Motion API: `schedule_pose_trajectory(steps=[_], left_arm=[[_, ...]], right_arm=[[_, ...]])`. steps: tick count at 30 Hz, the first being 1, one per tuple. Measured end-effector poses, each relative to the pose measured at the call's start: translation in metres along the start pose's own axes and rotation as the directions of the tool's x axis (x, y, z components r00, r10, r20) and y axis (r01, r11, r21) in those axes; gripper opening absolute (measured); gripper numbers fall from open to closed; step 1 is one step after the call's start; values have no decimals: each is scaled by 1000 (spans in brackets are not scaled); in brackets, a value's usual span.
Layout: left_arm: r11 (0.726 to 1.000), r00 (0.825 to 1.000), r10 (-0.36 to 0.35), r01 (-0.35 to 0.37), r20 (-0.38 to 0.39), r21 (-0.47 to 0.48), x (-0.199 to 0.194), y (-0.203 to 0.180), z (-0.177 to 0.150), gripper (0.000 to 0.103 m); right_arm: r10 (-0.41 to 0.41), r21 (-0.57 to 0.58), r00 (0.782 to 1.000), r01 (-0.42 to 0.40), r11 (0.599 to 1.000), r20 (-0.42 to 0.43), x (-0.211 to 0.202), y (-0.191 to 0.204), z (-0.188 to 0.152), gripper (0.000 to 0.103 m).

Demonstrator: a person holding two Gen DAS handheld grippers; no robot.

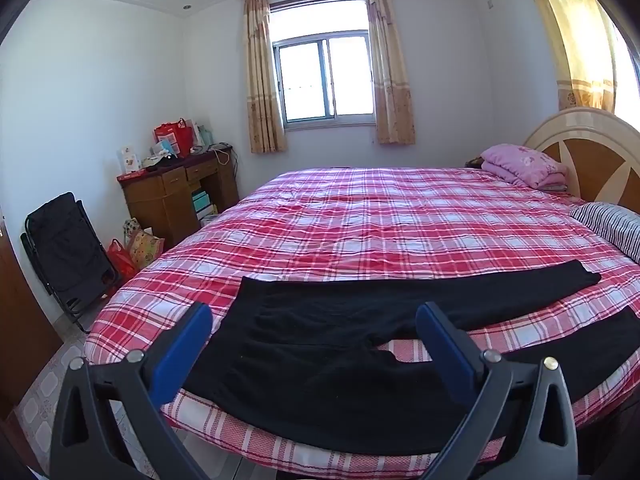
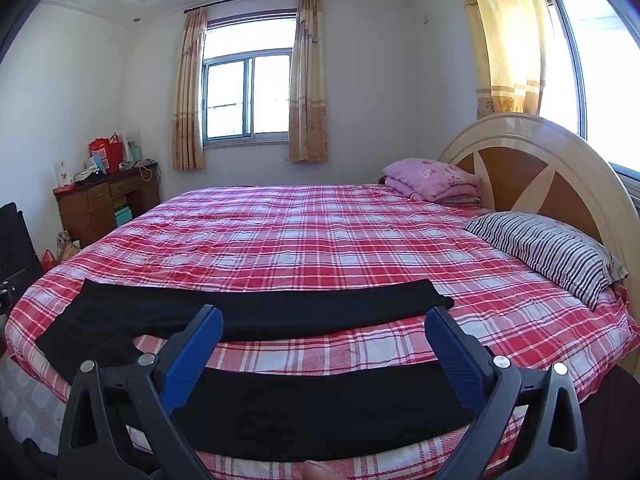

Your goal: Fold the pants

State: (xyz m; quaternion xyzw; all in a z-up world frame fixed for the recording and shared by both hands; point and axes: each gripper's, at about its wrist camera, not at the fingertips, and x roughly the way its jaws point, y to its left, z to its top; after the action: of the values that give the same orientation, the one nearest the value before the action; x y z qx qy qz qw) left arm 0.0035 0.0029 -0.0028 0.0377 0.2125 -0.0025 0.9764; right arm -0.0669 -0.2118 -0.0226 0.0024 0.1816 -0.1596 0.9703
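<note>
Black pants [image 1: 320, 344] lie flat along the near edge of the bed, waist to the left, both legs spread apart toward the right. My left gripper [image 1: 314, 316] hovers open above the waist and crotch area, blue pads wide apart, nothing between them. In the right wrist view the pants [image 2: 280, 312] show both legs: the far leg across the plaid cover, the near leg [image 2: 328, 404] at the bed edge. My right gripper [image 2: 324, 318] stands open over the near leg, clear of the cloth.
The bed [image 1: 380, 216] has a red plaid cover, a striped pillow [image 2: 548, 248] and a folded pink quilt [image 2: 432, 180] by the round headboard [image 2: 532, 168]. A wooden desk [image 1: 176, 196] and a black folding chair [image 1: 68, 252] stand at the left on the tiled floor.
</note>
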Motion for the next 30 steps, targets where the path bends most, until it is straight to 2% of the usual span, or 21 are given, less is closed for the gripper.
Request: schedule_pose_trajectory(steps=[30], left_arm=[[1000,1000,6,-6,-12,-2,6,4,-3,103]], right_arm=[[11,-16,1000,-11,1000,-23,8,3,-3,102]])
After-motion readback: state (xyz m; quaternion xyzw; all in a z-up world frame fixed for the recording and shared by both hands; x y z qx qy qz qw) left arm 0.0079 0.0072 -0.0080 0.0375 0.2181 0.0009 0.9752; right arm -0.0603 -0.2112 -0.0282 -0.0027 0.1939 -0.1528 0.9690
